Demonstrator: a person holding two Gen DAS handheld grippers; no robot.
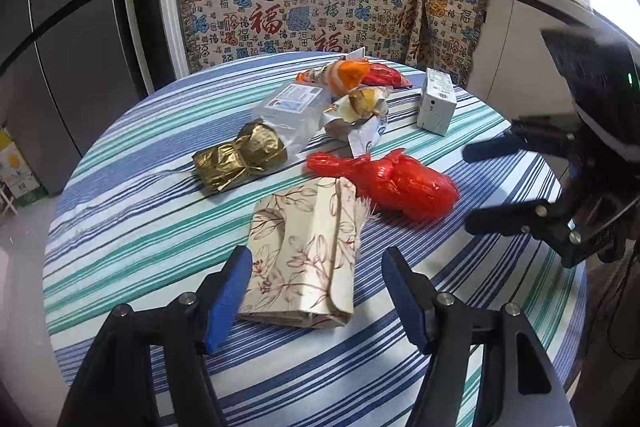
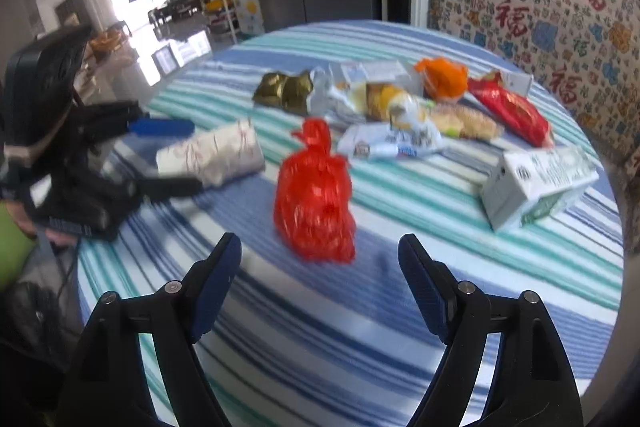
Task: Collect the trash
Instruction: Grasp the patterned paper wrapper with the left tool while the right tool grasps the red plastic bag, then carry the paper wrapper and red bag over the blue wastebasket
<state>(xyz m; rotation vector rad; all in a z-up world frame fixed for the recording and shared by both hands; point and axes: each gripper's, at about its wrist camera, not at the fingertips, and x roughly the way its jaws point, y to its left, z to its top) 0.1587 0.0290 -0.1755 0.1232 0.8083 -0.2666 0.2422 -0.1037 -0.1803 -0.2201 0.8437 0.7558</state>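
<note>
Both grippers stood open over the striped round table, the left gripper straddling a folded floral paper bag, the right gripper facing a knotted red plastic bag; collecting had seemingly not begun, and closing on each came next.

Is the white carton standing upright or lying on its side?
Lying on its side: the white carton rests lengthwise on the striped tablecloth.

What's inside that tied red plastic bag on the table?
The red plastic bag is knotted shut and bulges, so it holds something, but the crinkled plastic hides the contents in both views. It rests on the striped tablecloth, beside the floral paper bag.
</note>
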